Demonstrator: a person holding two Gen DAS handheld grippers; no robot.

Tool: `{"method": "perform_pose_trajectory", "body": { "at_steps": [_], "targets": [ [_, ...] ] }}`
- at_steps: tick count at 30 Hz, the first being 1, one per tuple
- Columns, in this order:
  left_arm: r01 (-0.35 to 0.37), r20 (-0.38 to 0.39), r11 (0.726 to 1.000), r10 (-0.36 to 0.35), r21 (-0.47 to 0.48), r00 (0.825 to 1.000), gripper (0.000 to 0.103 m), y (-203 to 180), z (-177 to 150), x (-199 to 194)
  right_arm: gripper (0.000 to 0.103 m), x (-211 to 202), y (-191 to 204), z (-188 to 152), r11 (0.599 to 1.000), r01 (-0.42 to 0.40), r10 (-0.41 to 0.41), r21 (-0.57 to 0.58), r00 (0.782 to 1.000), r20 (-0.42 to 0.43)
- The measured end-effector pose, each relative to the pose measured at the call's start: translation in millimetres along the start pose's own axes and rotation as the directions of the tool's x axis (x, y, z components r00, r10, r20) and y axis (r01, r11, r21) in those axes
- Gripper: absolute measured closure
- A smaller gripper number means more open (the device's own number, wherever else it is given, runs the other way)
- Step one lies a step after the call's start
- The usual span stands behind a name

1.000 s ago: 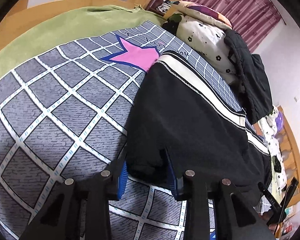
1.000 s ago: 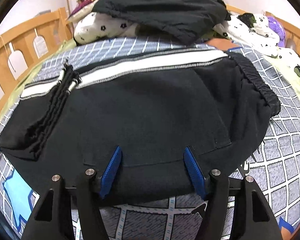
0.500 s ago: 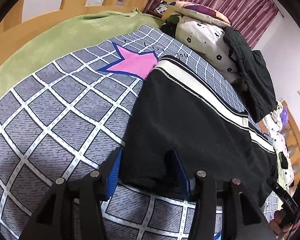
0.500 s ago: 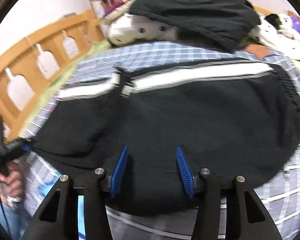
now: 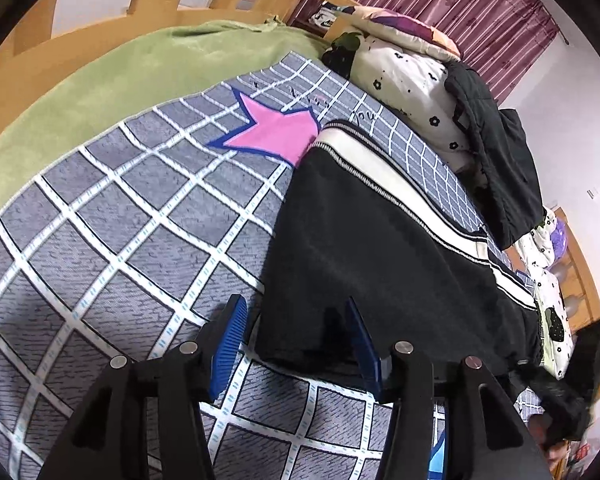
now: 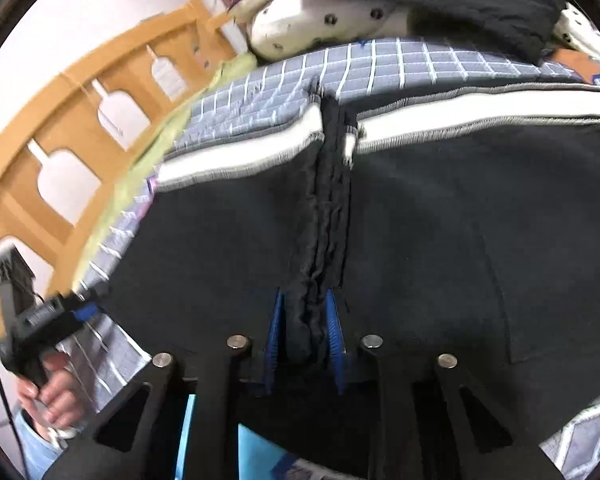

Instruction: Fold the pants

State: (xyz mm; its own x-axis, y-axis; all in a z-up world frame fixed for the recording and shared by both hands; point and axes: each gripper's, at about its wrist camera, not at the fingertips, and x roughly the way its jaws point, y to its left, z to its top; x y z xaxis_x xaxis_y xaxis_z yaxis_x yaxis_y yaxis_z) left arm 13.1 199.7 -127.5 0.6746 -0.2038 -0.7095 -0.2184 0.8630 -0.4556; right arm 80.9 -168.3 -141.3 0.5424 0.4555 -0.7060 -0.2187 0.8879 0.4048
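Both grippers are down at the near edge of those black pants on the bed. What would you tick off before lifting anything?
1. Right gripper clamped on the bunched ridge of the black pants with a white side stripe: ok.
2. Left gripper gripping the pants' corner: not ok; fabric sits between its blue pads, a gap shows on one side.
3. Pants flat on the grey checked bedspread: ok, apart from the pinched ridge.
4. Dark garment on the flowered pillow apart from the pants: ok.
5. How many layers the right gripper caught: cannot tell.
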Motion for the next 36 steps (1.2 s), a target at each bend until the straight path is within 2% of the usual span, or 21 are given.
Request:
{"method": "perform_pose_trajectory", "body": {
  "at_steps": [2,3,4,6,8,9,12,13,14,15,21,25,27,29,31,33,34,35,36],
  "targets": [
    [0.020,0.011,1.000,-0.020,-0.001,1.000,0.054,0,0,-6,0.091,-26,5,1,0.995,-0.100,0.099,0.011,0.993,0.065],
    [0.030,0.012,1.000,-0.030,-0.002,0.999,0.054,0,1,-8,0.091,-33,6,-2,0.992,-0.123,0.120,0.025,0.989,0.085],
    [0.036,0.012,0.999,-0.036,-0.003,0.999,0.054,0,1,-9,0.091,-34,6,-5,0.993,-0.116,0.113,0.031,0.990,0.084],
    [0.038,0.004,0.999,-0.038,-0.002,0.999,0.054,-1,1,-8,0.091,-15,7,-18,0.999,-0.032,0.032,0.011,0.999,0.012],
    [0.024,-0.006,1.000,-0.024,0.004,1.000,0.054,-2,0,-6,0.090,4,3,-31,1.000,0.012,-0.012,-0.012,0.999,-0.043],
    [0.009,-0.007,1.000,-0.009,0.010,1.000,0.054,-2,0,-5,0.091,1,5,-36,0.999,0.014,-0.014,-0.033,1.000,0.006],
    [-0.004,-0.016,1.000,0.005,0.014,1.000,0.054,-3,-2,-3,0.081,-6,16,-25,0.994,0.038,-0.037,-0.101,0.999,0.008],
    [-0.003,-0.022,1.000,0.003,0.012,1.000,0.054,-3,-2,-2,0.072,-6,19,-20,0.992,0.045,-0.044,-0.118,0.999,0.013],
    [-0.002,-0.028,1.000,0.002,0.008,1.000,0.054,-3,-2,-1,0.056,-7,22,-10,0.987,0.072,-0.068,-0.142,0.997,0.033],
    [0.000,-0.034,1.000,0.000,0.003,0.999,0.054,-2,-2,1,0.051,-7,24,-1,0.983,0.089,-0.081,-0.159,0.995,0.052],
    [-0.035,-0.024,0.999,0.035,0.005,0.999,0.054,-1,3,4,0.046,19,23,68,0.967,0.121,-0.109,-0.226,0.992,0.066],
    [-0.027,-0.028,1.000,0.027,-0.003,0.999,0.054,1,8,9,0.046,65,9,108,0.972,0.123,-0.131,-0.201,0.991,-0.028],
    [0.005,-0.071,1.000,-0.006,-0.014,0.997,0.054,2,9,20,0.050,88,1,120,0.974,0.133,-0.149,-0.181,0.986,-0.078],
    [0.029,-0.099,0.999,-0.032,-0.028,0.995,0.054,5,9,29,0.078,104,-5,125,0.980,0.123,-0.142,-0.159,0.984,-0.111],
    [0.032,-0.103,0.999,-0.034,-0.016,0.994,0.052,3,10,32,0.087,89,-2,129,0.973,0.104,-0.113,-0.205,0.993,-0.034],
    [0.027,-0.108,1.000,-0.027,-0.001,0.994,0.052,0,9,33,0.087,66,-9,136,0.980,0.053,-0.043,-0.192,0.998,0.052],
    [0.026,-0.107,1.000,-0.025,0.008,0.994,0.051,-2,8,34,0.087,64,-16,138,0.984,0.053,-0.041,-0.170,0.997,0.072],
    [0.024,-0.108,1.000,-0.022,0.020,0.994,0.049,-5,8,34,0.087,69,-19,136,0.984,0.070,-0.061,-0.163,0.996,0.063],
    [0.014,-0.108,0.999,-0.010,0.038,0.994,0.049,-8,7,35,0.086,89,-25,133,0.981,0.116,-0.116,-0.157,0.993,0.008]
  ]
}}
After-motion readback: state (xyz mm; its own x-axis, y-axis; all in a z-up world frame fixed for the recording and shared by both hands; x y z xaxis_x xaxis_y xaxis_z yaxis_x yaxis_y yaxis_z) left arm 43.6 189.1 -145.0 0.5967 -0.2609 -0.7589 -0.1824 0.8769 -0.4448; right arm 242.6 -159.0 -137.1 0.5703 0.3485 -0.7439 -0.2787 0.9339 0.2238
